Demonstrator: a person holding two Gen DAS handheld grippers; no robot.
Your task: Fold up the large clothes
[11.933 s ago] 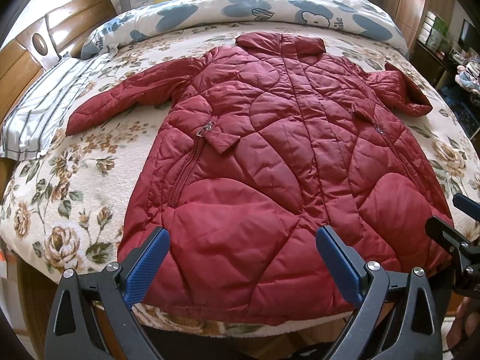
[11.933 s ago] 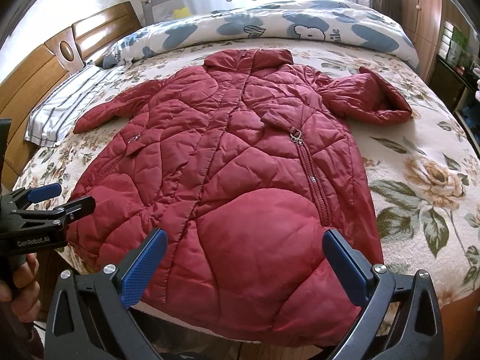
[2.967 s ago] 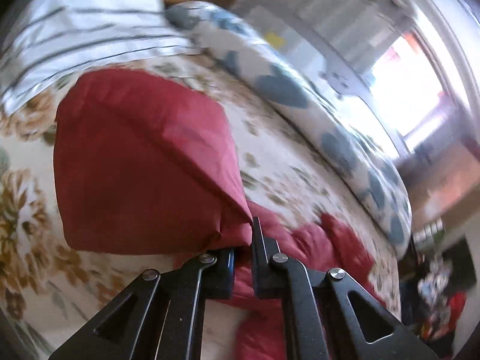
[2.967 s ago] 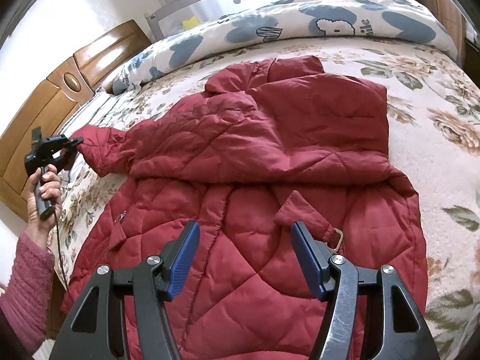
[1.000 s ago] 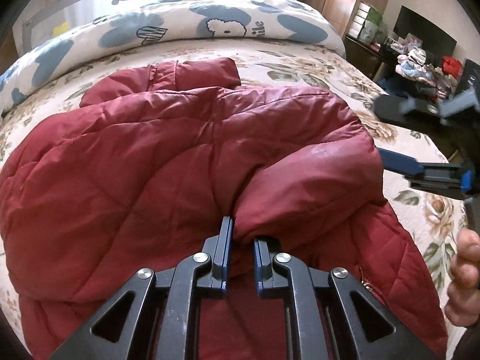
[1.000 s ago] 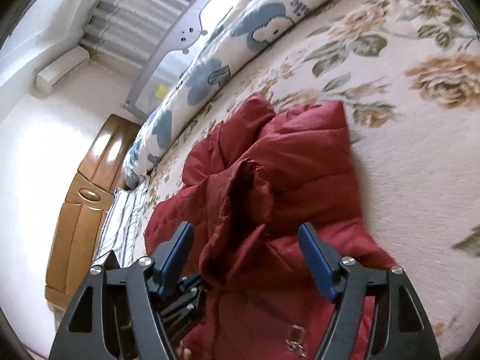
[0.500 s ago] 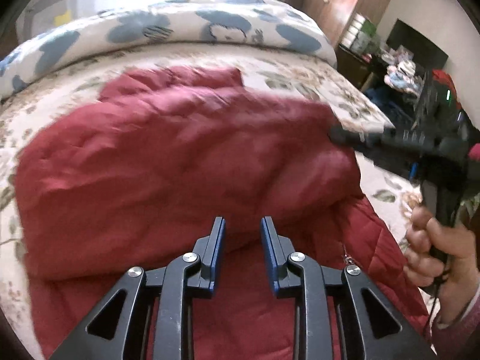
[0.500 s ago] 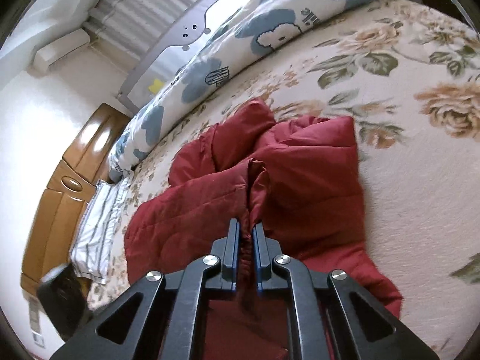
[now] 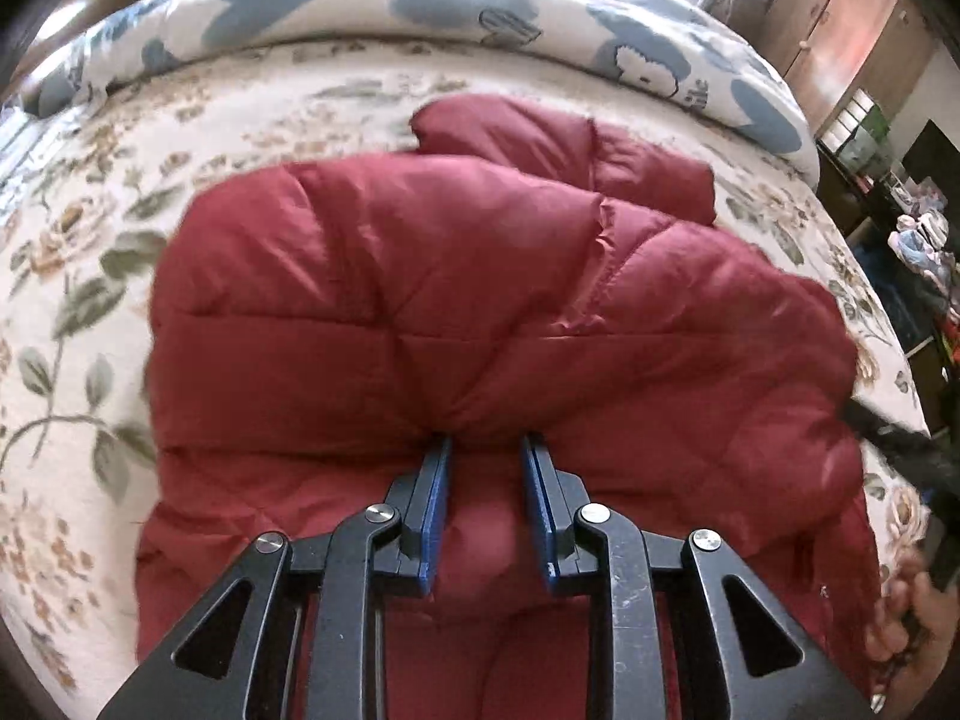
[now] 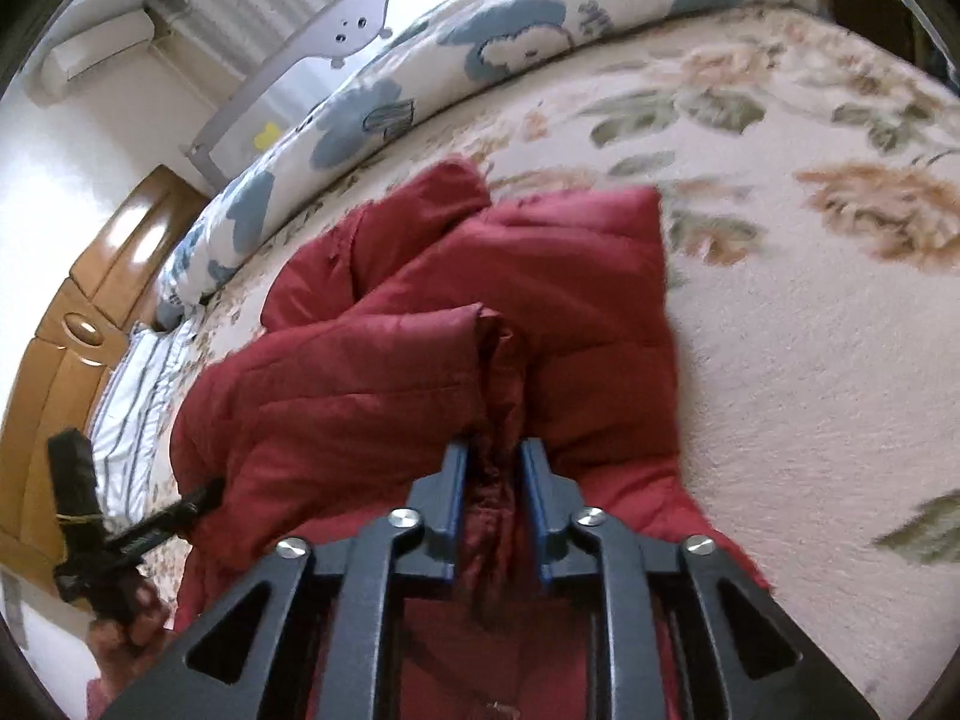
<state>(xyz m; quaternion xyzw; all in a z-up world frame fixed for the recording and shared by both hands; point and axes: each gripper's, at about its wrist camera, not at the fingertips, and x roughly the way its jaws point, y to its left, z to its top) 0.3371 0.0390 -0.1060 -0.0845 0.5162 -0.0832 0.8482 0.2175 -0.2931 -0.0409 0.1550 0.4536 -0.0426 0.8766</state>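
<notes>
A dark red quilted coat (image 9: 420,300) lies on the flowered bed with both sleeves folded across its chest. My left gripper (image 9: 485,450) is at the lower edge of the folded sleeve; its jaws stand a little apart with no fabric clearly pinched. My right gripper (image 10: 493,450) has its jaws close around a bunched sleeve cuff (image 10: 495,372) of the coat (image 10: 372,384). The left gripper (image 10: 198,495) shows at the coat's left edge in the right wrist view. The right gripper's body (image 9: 888,438) shows at the coat's right edge in the left wrist view.
A blue-and-white duvet roll (image 9: 420,6) lies along the bed's far side. A wooden headboard (image 10: 78,330) and a striped pillow (image 10: 138,396) are at the left. Wardrobes and cluttered shelves (image 9: 870,120) stand at the right. The flowered bedspread (image 10: 810,330) surrounds the coat.
My left gripper has let go of the sleeve and its jaws have parted. My right gripper has closed on the sleeve cuff and stays on it, jaws slightly wider now.
</notes>
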